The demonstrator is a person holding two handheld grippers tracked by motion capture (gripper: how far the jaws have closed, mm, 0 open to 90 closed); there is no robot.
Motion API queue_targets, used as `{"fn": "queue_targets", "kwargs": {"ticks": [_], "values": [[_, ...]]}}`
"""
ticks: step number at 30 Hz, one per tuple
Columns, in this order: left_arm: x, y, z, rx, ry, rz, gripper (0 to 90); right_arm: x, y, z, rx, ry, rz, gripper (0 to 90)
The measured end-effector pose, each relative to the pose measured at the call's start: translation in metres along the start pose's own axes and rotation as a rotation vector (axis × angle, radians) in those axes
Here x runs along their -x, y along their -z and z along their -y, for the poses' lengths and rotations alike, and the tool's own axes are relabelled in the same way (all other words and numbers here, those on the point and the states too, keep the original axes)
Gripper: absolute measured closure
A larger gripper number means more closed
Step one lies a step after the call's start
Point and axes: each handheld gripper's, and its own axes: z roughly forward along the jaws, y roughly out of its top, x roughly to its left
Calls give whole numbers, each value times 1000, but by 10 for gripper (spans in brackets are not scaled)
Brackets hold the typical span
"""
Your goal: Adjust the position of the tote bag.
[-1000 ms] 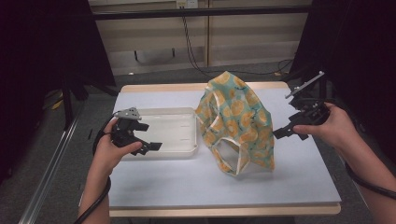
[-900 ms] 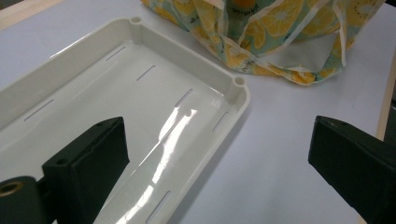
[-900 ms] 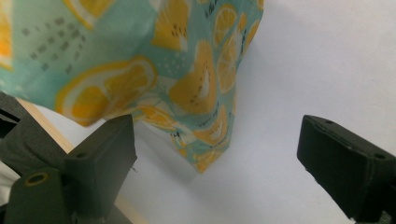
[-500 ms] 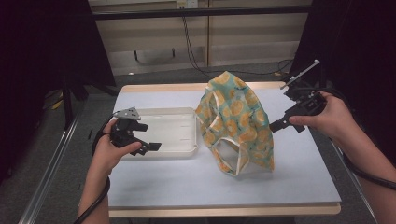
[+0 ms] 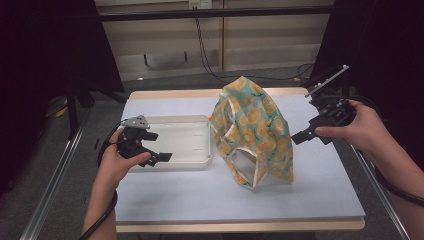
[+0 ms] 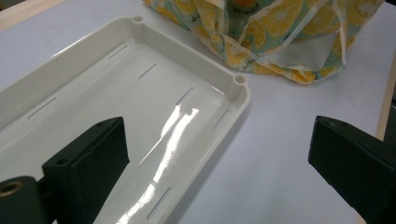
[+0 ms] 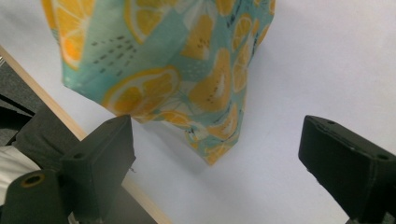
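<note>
Right tongs: my right gripper (image 5: 306, 135) hangs just beside the right flank of the fabric, jaws spread wide with nothing between them; in the right gripper view the cloth's lower corner sits ahead of the 2 black jaws, not yet between them.
Left tongs: my left gripper (image 5: 159, 151) hovers over the near part of the tray, jaws wide apart too, holding nothing.
Task thing: the lemon-print garment (image 5: 254, 129) stands heaped in a tall peak on the table (image 5: 200, 192), right of centre, its white-trimmed opening facing me.
Where it sits: its left edge lies just beside the tray's right rim; I cannot tell whether they touch.
Handling: I judge it light, soft and limp. It will sag and fold as soon as I lift it, and a pinch on 1 layer may drag the rest along. Not fragile, and not slippery by the look of it.
Where to hold: the hanging corner (image 7: 219, 149) nearest my right jaws looks like the easiest bite; the white binding (image 5: 250, 167) around the opening is a firmer edge for a 2nd grip.
Nearby: the white plastic tray (image 5: 192, 160) is shallow, glossy and holds nothing, with slots in its floor.
In the way: little blocks my right side. The tray's raised rim lies between my left jaws and the cloth, so I would need to pass over it.
Table edge: the wooden border (image 7: 56, 109) runs close behind the cloth in the right gripper view.
</note>
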Motion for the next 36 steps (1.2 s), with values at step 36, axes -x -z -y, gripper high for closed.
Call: {"fn": "queue_targets", "kwargs": {"ticks": [36], "values": [[3,-2,-2,1,-12,32,46,5,-3,-84,72,-88,24,122]]}}
